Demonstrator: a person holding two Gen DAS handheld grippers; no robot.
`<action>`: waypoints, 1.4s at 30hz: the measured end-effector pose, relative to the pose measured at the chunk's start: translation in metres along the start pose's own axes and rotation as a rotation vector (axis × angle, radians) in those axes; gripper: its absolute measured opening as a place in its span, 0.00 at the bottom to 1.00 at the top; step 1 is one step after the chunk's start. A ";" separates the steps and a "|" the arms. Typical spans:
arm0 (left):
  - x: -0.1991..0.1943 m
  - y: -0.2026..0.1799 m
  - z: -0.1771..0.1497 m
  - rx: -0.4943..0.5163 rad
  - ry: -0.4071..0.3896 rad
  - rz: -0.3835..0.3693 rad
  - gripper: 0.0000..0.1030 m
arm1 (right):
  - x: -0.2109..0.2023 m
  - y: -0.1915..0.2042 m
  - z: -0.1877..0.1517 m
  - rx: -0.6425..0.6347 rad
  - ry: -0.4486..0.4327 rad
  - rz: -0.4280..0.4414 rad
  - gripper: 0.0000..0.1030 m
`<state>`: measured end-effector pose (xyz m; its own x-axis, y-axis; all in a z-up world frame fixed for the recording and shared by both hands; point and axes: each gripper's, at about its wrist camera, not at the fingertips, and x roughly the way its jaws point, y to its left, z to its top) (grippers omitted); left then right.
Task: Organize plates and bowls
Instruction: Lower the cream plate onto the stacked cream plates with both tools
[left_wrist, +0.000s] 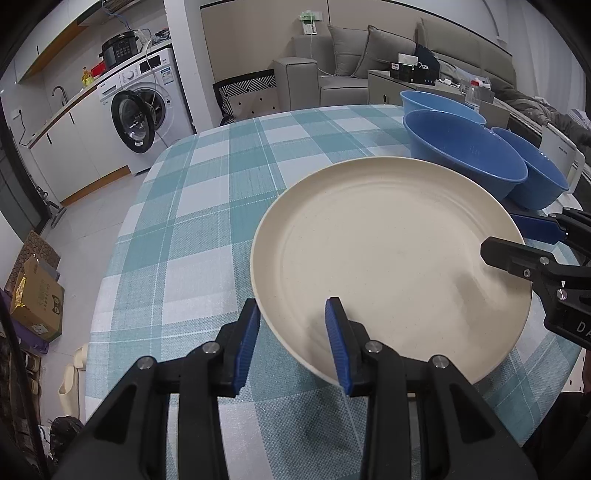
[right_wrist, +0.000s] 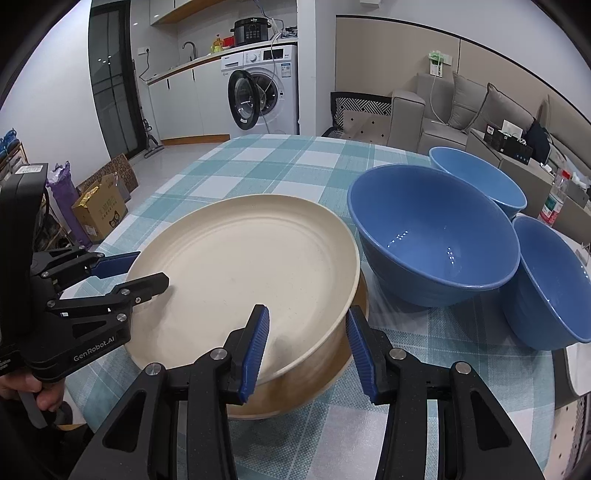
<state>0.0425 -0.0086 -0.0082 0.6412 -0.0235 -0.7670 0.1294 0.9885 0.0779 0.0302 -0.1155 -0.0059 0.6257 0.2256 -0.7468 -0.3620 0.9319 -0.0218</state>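
Straight to the checked tabletop (left_wrist: 203, 221). Cream plate (left_wrist: 388, 258) near the front edge, sitting over a tan plate (right_wrist: 295, 391) that shows only in the right wrist view, as a darker rim poking out underneath. Hard to say whether the cream plate lies flat on it or is tipped up a little.

Left gripper (left_wrist: 291, 301) at the cream plate's near-left rim, angled steeply down. One finger outside the rim above the cloth, the other over the plate's floor, rim running between. Jaws partly spread, not clapped together. Cannot tell whether the pads actually bite on the rim. Left hand (right_wrist: 33, 391) just visible around the handle at the picture's edge.

Same story at the right gripper (right_wrist: 307, 308), on the plate's near-right side. Inner finger above the cream floor, outer finger beyond both rims, a sliver of tan showing beside the outer pad. Jaws partly spread again, grip impossible to confirm.

Over to the right of the plates: near blue bowl (right_wrist: 436, 236) upright, just beside the cream rim. Far blue bowl (right_wrist: 476, 173) behind it, right blue bowl (right_wrist: 546, 280) alongside, all three clustered close and clear of both grippers.

Beyond the tabletop, washing machine (right_wrist: 266, 88) with its door swung open.
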 end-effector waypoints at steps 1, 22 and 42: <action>0.001 0.000 0.000 0.001 0.001 0.002 0.34 | 0.001 0.000 -0.001 -0.001 0.002 -0.002 0.44; 0.014 -0.019 -0.005 0.063 0.016 0.059 0.34 | 0.016 -0.001 -0.014 -0.032 0.036 -0.077 0.44; 0.016 -0.030 -0.008 0.111 0.027 0.076 0.45 | 0.018 0.000 -0.020 -0.044 0.057 -0.070 0.48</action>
<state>0.0428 -0.0372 -0.0276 0.6320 0.0562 -0.7729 0.1651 0.9647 0.2052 0.0272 -0.1168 -0.0328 0.6104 0.1428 -0.7791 -0.3499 0.9310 -0.1035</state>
